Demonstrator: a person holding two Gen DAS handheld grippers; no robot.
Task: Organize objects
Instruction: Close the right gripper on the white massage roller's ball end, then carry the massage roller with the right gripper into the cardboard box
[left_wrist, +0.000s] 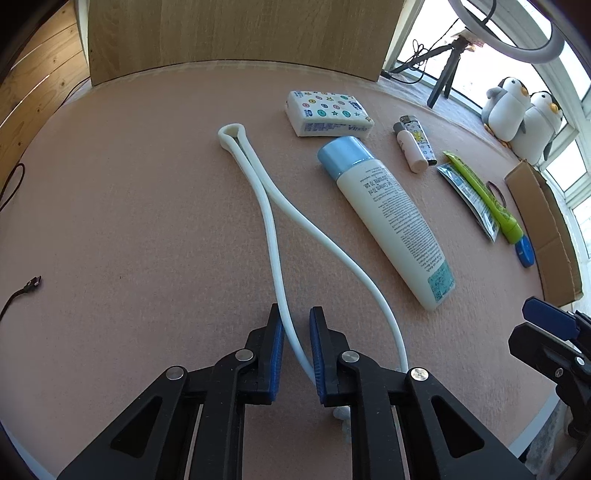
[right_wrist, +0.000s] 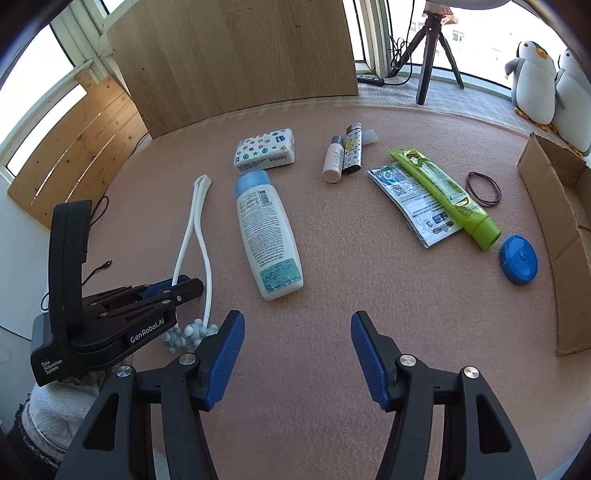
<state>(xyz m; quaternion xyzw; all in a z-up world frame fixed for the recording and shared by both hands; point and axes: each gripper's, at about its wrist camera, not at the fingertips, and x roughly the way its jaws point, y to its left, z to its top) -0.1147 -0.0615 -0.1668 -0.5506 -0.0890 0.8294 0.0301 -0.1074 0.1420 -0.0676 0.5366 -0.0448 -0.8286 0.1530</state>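
Our left gripper straddles one white massager arm, narrow but unclosed, ready to lift; our right gripper waits wide.

Between the blue pads of our left gripper runs one arm of the white looped massager; pads not closed on it, its knobbly ball ends just below. Ahead and right of that gripper lies a white bottle, blue cap pointing away, and beyond it a patterned tissue pack. Ahead and right of our spread right gripper lie a green tube overlapping a sachet, a blue round case and a hair band.
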